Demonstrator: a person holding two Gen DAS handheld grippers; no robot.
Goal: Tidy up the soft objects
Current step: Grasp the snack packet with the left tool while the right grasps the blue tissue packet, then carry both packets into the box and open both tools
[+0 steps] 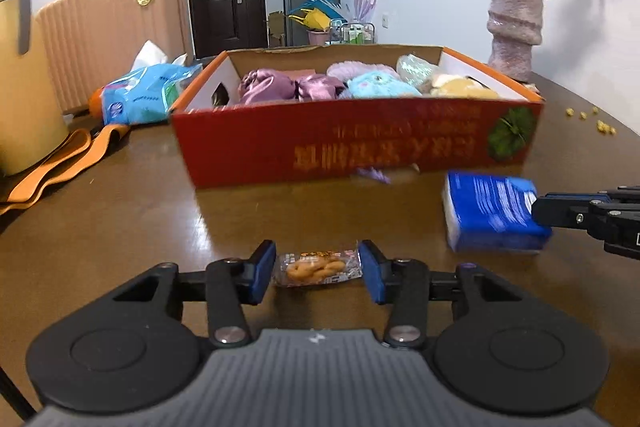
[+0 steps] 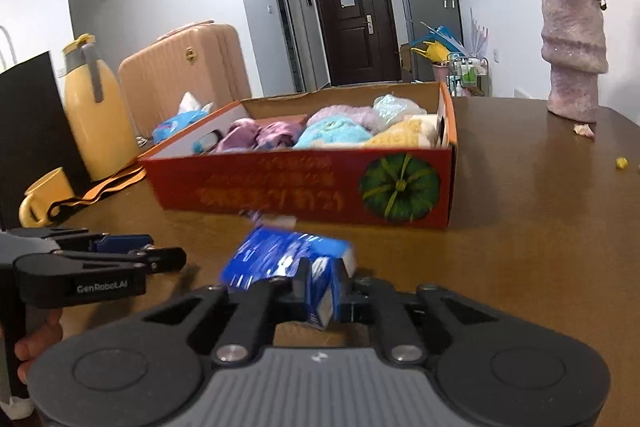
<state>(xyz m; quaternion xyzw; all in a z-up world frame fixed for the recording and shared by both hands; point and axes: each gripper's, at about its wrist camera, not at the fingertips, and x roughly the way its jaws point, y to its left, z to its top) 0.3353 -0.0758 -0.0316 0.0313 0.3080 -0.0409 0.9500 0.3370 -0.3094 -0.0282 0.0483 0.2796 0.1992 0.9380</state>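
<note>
A red cardboard box (image 1: 360, 147) stands on the brown table and holds purple, blue and yellow soft items (image 1: 376, 83). It also shows in the right wrist view (image 2: 304, 191). My left gripper (image 1: 318, 269) is open, its blue pads on either side of a small snack packet (image 1: 318, 267) lying on the table. My right gripper (image 2: 322, 287) is shut on a corner of a blue tissue pack (image 2: 280, 255), held just in front of the box. The pack (image 1: 492, 215) and the right gripper's fingers (image 1: 568, 213) show at the right of the left wrist view.
A pink vase (image 1: 516, 23) with flowers stands back right, with yellow crumbs (image 1: 600, 125) near it. A blue plastic bag (image 1: 140, 95), orange strap (image 1: 60, 163), yellow jug (image 2: 98, 115) and yellow mug (image 2: 46, 195) sit at the left. A suitcase (image 1: 116, 39) stands behind.
</note>
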